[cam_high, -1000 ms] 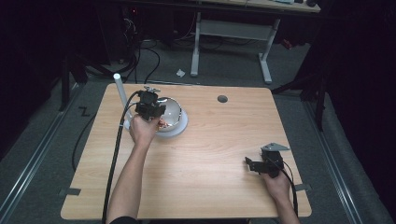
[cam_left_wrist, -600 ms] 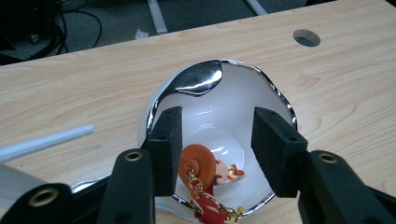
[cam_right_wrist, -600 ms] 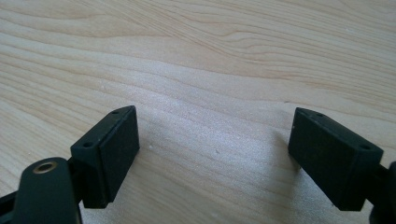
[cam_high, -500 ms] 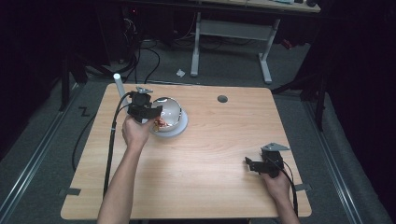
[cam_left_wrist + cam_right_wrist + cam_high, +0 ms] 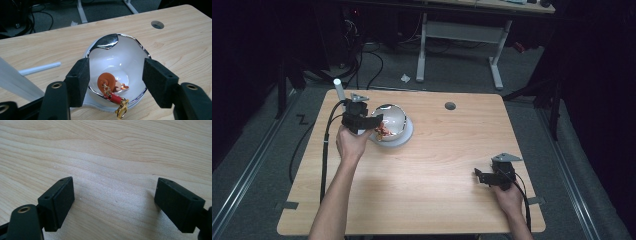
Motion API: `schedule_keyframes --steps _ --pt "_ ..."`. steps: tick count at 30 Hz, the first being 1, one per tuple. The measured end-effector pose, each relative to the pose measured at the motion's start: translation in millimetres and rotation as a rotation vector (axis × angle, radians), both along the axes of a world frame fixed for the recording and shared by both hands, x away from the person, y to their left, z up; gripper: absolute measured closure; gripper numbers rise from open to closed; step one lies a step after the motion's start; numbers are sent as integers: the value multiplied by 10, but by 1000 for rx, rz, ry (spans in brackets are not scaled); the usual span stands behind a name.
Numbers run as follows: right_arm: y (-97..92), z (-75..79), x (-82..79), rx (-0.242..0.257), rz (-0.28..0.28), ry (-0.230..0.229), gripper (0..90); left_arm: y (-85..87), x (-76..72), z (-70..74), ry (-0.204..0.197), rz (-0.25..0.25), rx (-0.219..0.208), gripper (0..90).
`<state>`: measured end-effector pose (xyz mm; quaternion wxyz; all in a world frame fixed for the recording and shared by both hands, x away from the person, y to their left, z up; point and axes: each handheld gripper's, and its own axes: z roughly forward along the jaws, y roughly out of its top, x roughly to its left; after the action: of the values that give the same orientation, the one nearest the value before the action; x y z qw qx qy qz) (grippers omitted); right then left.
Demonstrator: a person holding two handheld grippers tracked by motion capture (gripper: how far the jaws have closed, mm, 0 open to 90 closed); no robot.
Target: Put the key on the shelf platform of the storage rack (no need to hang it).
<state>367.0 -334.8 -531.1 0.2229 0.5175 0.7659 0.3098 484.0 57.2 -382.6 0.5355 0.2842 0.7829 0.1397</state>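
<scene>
A white bowl with a silver rim [image 5: 117, 53] [image 5: 396, 122] stands on a pale round mat at the table's far left. Inside it lies an orange keychain charm [image 5: 107, 81] with a red strap and a gold clasp [image 5: 121, 111] hanging over the near rim. My left gripper [image 5: 115, 82] [image 5: 374, 124] hovers open just in front of the bowl, jaws wide on either side of the charm, nothing held. My right gripper [image 5: 113, 201] [image 5: 479, 176] rests open low over bare wood near the table's front right.
A white stick [image 5: 40, 68] [image 5: 339, 89] lies on the table left of the bowl. A round cable hole [image 5: 450, 106] sits in the table's far middle. Desk legs and cables stand on the floor beyond the far edge.
My left gripper has pulled back toward the left, away from over the bowl, leaving the charm inside. The right gripper has stayed put.
</scene>
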Motion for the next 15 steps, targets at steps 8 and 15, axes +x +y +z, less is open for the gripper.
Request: schedule_keyframes --steps 8,15 --pt "0 0 0 0 0 0 162 87 -102 95 -25 -20 -10 319" --pt "0 0 0 0 0 0 162 140 -220 168 -39 -28 -5 260"
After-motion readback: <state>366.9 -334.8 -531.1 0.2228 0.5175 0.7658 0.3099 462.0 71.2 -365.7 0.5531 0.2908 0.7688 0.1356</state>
